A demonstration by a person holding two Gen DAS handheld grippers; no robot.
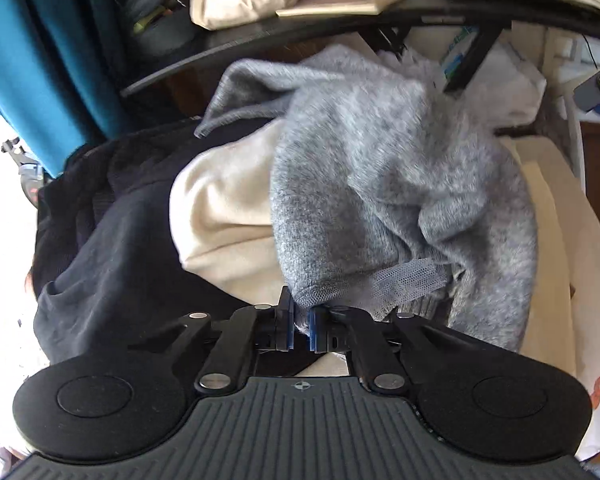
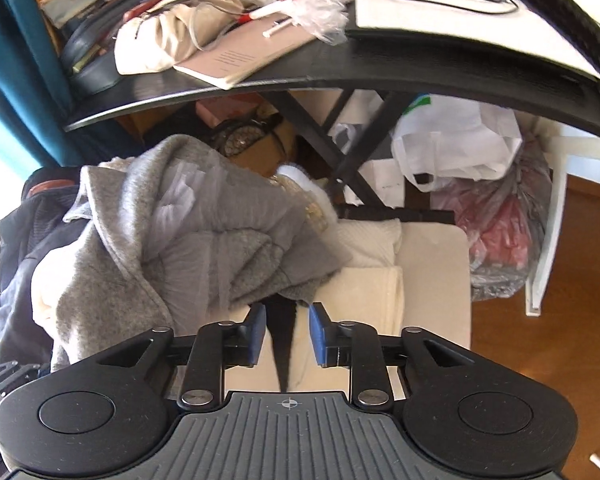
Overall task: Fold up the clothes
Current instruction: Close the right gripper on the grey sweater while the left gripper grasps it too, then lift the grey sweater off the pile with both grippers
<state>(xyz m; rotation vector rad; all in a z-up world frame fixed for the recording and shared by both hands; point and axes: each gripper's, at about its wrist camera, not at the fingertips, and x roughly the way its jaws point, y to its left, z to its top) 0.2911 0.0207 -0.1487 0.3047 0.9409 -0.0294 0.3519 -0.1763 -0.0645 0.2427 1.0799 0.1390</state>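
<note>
A grey knit sweater (image 1: pixel 380 168) with a strip of grey mesh trim (image 1: pixel 412 280) lies crumpled on top of a clothes pile. My left gripper (image 1: pixel 301 312) is shut on a corner of its hem, which is pinched between the blue pads. Under the sweater lie a cream garment (image 1: pixel 224 216) and a dark navy garment (image 1: pixel 112 232). In the right wrist view the same grey sweater (image 2: pixel 204 240) is heaped to the left. My right gripper (image 2: pixel 287 316) stands open just beside its lower edge. Only a narrow dark strip (image 2: pixel 284 340) shows between the pads, touching neither.
A cluttered black desk (image 2: pixel 340 76) overhangs the far side of the pile. A teal curtain (image 1: pixel 40 60) hangs at the left. Plastic bags (image 2: pixel 480 184) sit under the desk at right, above a cream cushion (image 2: pixel 432 280) and wooden floor (image 2: pixel 540 360).
</note>
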